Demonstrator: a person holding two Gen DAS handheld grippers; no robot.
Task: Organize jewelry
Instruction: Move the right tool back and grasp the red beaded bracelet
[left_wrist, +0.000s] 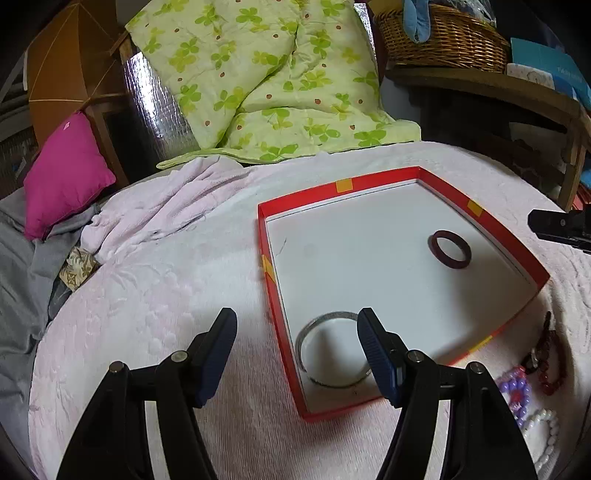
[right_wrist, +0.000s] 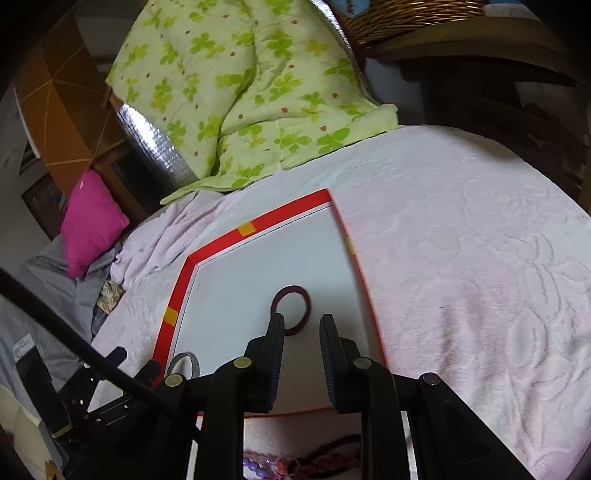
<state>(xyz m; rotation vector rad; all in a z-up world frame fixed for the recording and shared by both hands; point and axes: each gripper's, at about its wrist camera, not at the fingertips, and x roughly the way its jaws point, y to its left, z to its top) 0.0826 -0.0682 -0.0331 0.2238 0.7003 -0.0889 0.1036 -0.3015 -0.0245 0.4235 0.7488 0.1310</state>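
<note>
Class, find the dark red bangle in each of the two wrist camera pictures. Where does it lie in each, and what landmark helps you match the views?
Left wrist view: the dark red bangle lies flat in the box, toward its far right side.
Right wrist view: the dark red bangle lies mid-picture, just beyond the jaws.
Shared landmark: the red box with yellow patches on its rim.

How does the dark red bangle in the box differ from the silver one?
The dark red bangle is thick, opaque and smaller; the silver bangle is thin, metallic and wider. The red one lies near the red box's far right side, the silver one in its near left corner. Both lie flat on the white floor, ungripped.
</note>
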